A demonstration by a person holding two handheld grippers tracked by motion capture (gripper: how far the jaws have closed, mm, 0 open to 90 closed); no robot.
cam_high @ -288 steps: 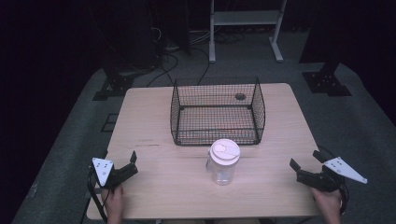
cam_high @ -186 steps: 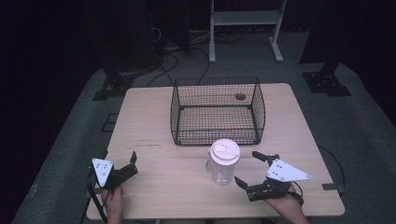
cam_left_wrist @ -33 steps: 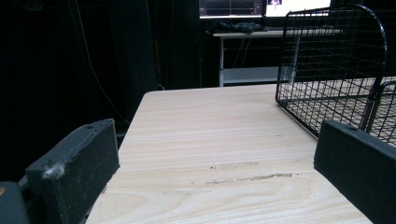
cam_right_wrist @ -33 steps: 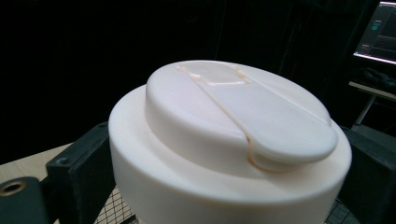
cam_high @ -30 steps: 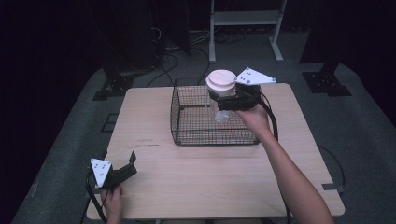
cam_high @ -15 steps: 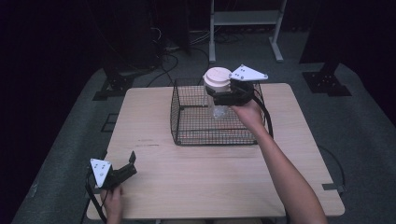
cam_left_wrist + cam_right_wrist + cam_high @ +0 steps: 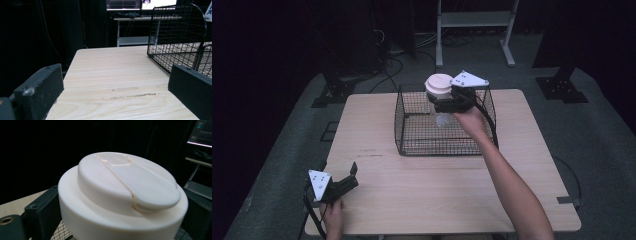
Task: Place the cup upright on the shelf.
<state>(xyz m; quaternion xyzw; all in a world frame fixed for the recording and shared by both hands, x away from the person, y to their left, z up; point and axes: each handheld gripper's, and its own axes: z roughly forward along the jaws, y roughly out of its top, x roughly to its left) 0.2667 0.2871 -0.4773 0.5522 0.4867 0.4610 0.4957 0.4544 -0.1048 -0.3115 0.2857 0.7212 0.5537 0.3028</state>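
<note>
Above the table, high view: right gripper (image 7: 443,101) raised over the wire basket (image 7: 412,135), jaws closed on the neck of a clear cup (image 7: 441,107) just under its cream lid (image 7: 439,84); the cup hangs upright, long axis vertical, over the rear middle of the basket, its base looking above the mesh floor, though the gap cannot be judged. The basket floor lies straight below the cup, so the coming move, by my reading, is a plain descent. The right hand holds the cup; the left gripper (image 7: 346,182) rests well apart at the near left corner of the wooden table (image 7: 412,195), jaws spread and holding nothing. Surface pale wood, bare apart from the basket; room dark, grey floor, cables and a white shelf frame (image 7: 474,20) behind. Left gripper view: two black jaws wide apart, low over the tabletop (image 7: 112,75), nothing between them; basket (image 7: 180,42) ahead and to the right in this view; desk with lit screens (image 7: 141,3) at the back. Right gripper view: lid (image 7: 125,195) close up with its closed sip flap, a black jaw pressed to either side beneath the rim; basket mesh glimpsed below; darkness and a screen beyond.
</note>
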